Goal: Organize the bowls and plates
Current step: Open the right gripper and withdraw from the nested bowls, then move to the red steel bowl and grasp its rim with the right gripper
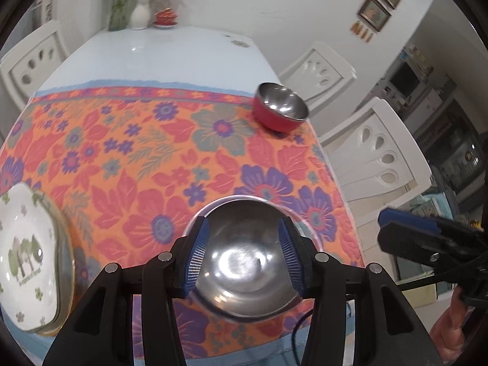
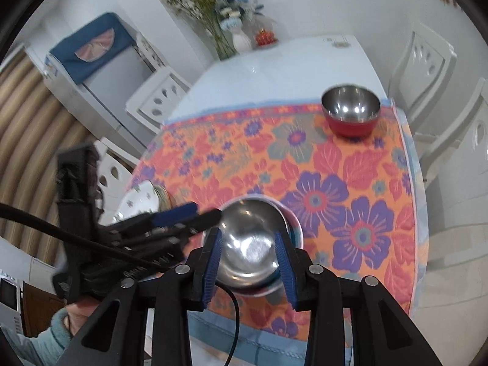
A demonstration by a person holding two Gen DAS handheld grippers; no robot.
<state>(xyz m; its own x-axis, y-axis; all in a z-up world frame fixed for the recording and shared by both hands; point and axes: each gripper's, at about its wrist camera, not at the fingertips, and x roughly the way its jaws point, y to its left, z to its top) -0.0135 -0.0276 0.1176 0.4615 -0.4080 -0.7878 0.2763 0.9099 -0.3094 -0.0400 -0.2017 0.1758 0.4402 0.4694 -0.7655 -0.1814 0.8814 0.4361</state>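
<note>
We are looking down at a long white table [image 1: 183,52], its near half covered by an orange floral cloth [image 1: 128,158] that serves as our landmark. White chairs [image 1: 375,155] are standing along the sides of the table. Beyond the cloth's far edge, at the far end of the table, a white vase of flowers [image 1: 141,12] is standing beside a small red dish [image 1: 165,18].

On the cloth's left edge, a stack of white plates [image 1: 26,250] with a green tree pattern is sitting, partly overhanging the near border. Near the cloth's near edge, at the middle, a steel bowl [image 1: 244,262] is sitting nested in another bowl whose pale rim shows around it [image 2: 292,222]. At the cloth's far right corner, a red bowl with a steel inside [image 1: 280,108] is standing alone, well apart from the nested pair.

We are holding the left gripper [image 1: 244,259] above the nested bowl with its blue pads spread and pinching nothing. The right gripper [image 2: 248,262] is hanging over the same bowl, its jaws parted and free of the rim; nothing is between them.
</note>
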